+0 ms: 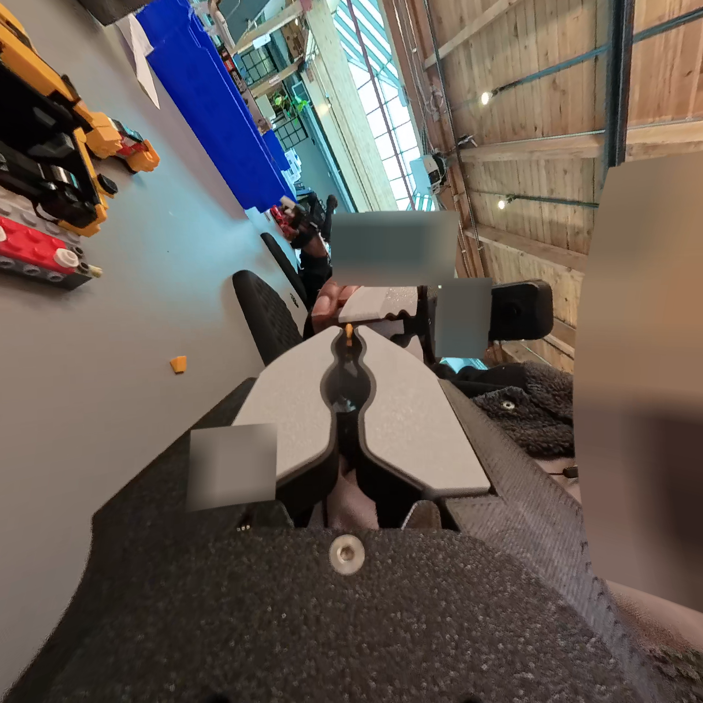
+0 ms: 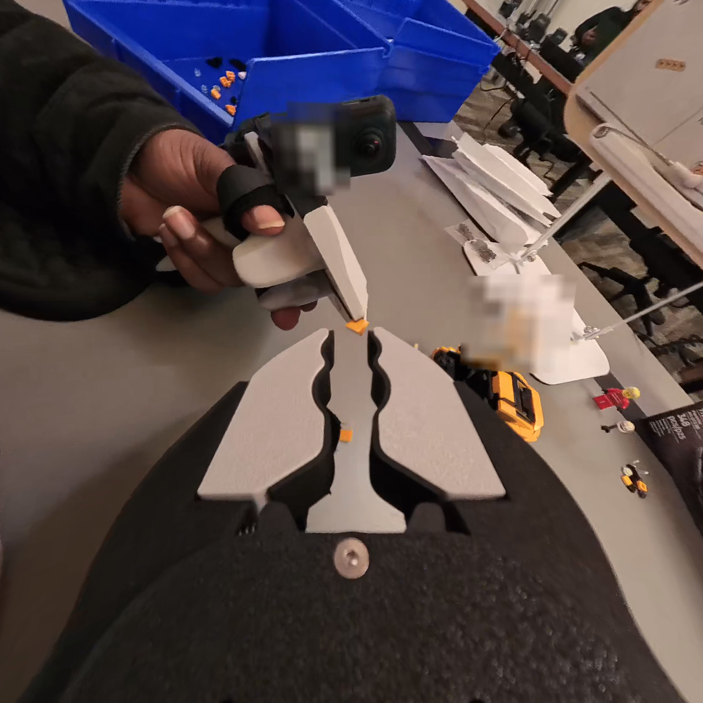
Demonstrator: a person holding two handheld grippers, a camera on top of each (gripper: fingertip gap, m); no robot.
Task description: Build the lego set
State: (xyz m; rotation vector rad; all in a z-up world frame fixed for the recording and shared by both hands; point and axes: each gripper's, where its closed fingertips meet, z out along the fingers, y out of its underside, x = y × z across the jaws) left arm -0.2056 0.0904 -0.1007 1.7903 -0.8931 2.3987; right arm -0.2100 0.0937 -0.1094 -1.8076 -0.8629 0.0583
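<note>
My left gripper (image 1: 348,331) is shut on a small orange Lego piece (image 1: 348,336), pinched at the fingertips and held above the table. In the right wrist view a hand holds this left gripper (image 2: 355,314) with the orange piece (image 2: 357,326) at its tip, just in front of my right gripper (image 2: 352,334). The right gripper is open and empty, its tips either side of the piece without touching it. A second orange piece (image 2: 345,435) lies on the table below and also shows in the left wrist view (image 1: 178,364). The yellow and black Lego car (image 2: 511,399) stands to the right.
Blue bins (image 2: 304,57) with several small parts stand at the back. White paper bags (image 2: 494,190), a red minifigure (image 2: 616,397), a small orange and black sub-build (image 2: 633,481) and a black booklet (image 2: 677,437) lie to the right. A red and grey brick block (image 1: 34,247) sits by the car (image 1: 49,152). My left and right fingertips are right by each other. Both grippers' tips are roughly 15 centimeters from the car (image 1: 49,152).
</note>
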